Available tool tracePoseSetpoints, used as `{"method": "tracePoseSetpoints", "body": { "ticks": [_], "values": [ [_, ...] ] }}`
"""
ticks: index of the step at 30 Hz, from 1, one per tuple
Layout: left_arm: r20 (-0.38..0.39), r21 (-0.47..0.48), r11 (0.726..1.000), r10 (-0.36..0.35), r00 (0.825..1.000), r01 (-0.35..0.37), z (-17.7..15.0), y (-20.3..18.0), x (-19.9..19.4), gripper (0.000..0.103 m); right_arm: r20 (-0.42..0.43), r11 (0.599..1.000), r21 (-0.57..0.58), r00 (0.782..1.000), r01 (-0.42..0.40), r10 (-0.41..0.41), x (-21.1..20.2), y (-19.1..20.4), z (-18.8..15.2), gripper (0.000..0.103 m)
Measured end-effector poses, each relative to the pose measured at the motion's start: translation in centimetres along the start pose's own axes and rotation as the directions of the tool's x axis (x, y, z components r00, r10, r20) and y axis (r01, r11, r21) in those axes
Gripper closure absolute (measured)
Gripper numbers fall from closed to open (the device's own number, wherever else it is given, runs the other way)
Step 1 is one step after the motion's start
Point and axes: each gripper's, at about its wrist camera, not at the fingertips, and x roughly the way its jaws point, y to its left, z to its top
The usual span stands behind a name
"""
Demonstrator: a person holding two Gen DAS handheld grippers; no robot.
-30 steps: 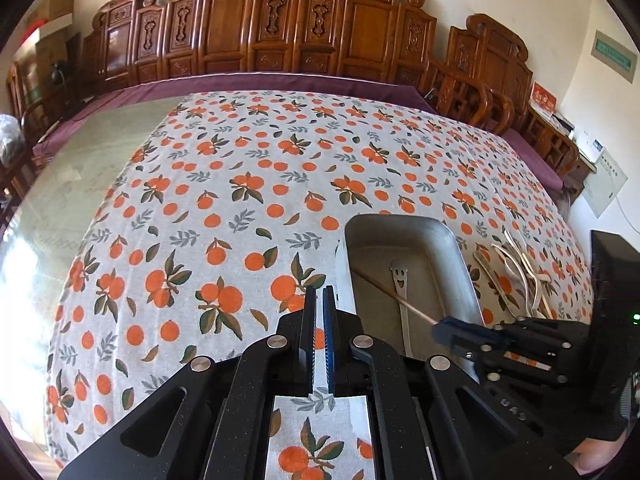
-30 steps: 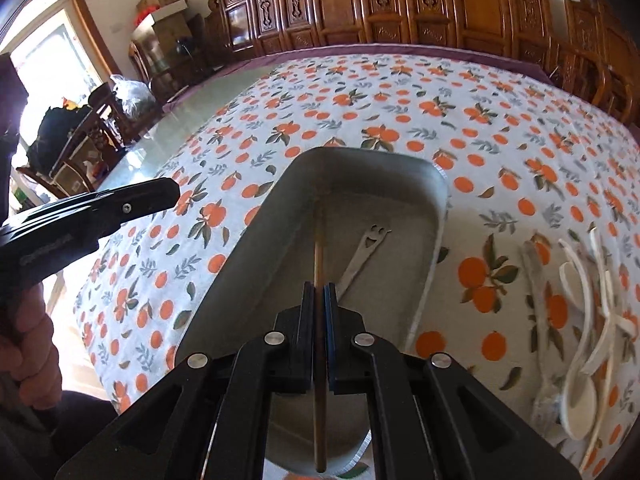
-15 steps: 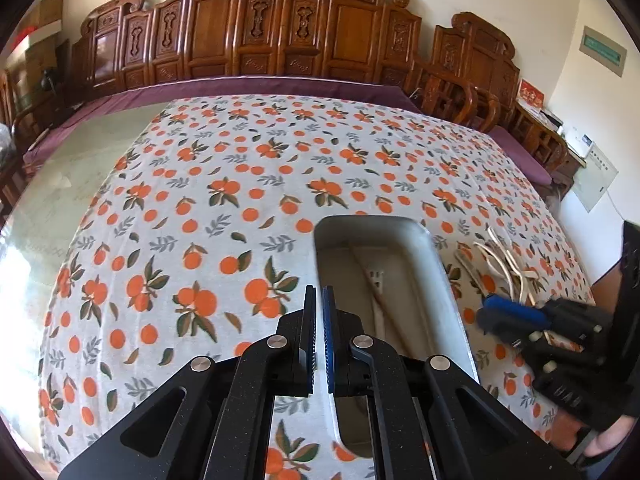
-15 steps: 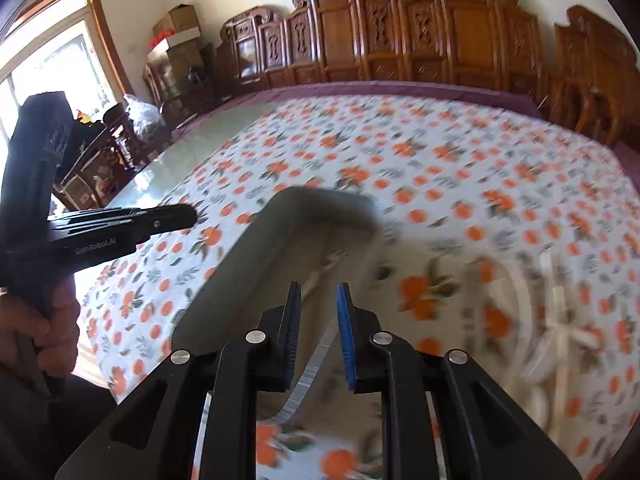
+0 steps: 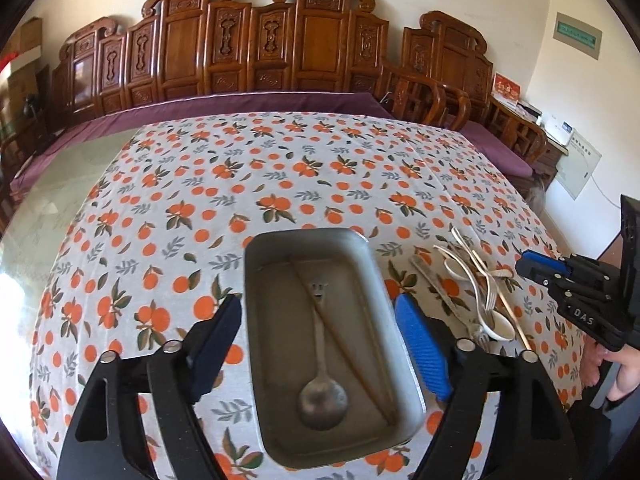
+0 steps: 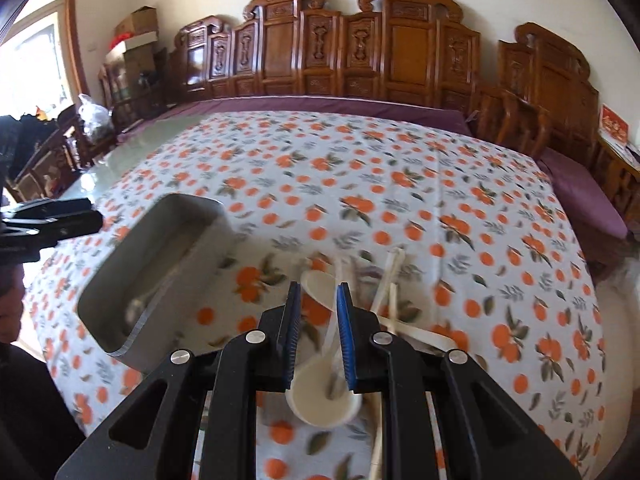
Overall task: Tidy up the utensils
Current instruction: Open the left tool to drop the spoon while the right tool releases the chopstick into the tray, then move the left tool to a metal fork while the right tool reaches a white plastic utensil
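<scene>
A grey metal tray (image 5: 256, 280) lies on the orange-print tablecloth. In it are a metal spoon (image 5: 322, 396) with a smiley handle and wooden chopsticks (image 5: 344, 344). My left gripper (image 5: 318, 308) is wide open, its jaws on either side of the tray, empty. A pile of white spoons, forks and chopsticks (image 5: 476, 288) lies right of the tray. My right gripper (image 6: 318, 296) is open and empty over that pile, above a white spoon (image 6: 324, 396). The tray (image 6: 120, 280) shows at left in the right wrist view.
The tablecloth (image 5: 280, 168) covers a large table with a bare glass strip (image 5: 52, 192) at left. Carved wooden chairs (image 5: 280, 52) line the far side. My right gripper also shows at the right edge of the left wrist view (image 5: 532, 268).
My right gripper let go of the chopstick in the tray, opened, and swung right over the utensil pile. My left gripper opened wide and now straddles the tray.
</scene>
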Motion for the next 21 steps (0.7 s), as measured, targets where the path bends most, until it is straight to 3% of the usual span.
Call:
{"method": "tracePoseSetpoints", "body": {
  "ticks": [12,16,21],
  "values": [
    [-0.023,0.042,0.999,-0.024,0.999,0.025,-0.6,-4.8,1.3,0.025,-0.084,0.996,0.075,0.995,0.052,-0.046,2.4,-3.8,-4.1,0.083],
    [-0.038,0.067,0.997,-0.022,0.999,0.025,-1.1,-6.3,2.0,0.025,-0.104,0.995,0.084,0.994,0.045,-0.036,3.0,-4.4,-4.9,0.083],
    [-0.053,0.081,0.996,-0.029,0.998,0.034,-1.6,-7.9,2.7,0.025,-0.068,0.993,0.121,0.998,-0.006,0.014,3.4,-5.0,-4.5,0.083]
  ]
}}
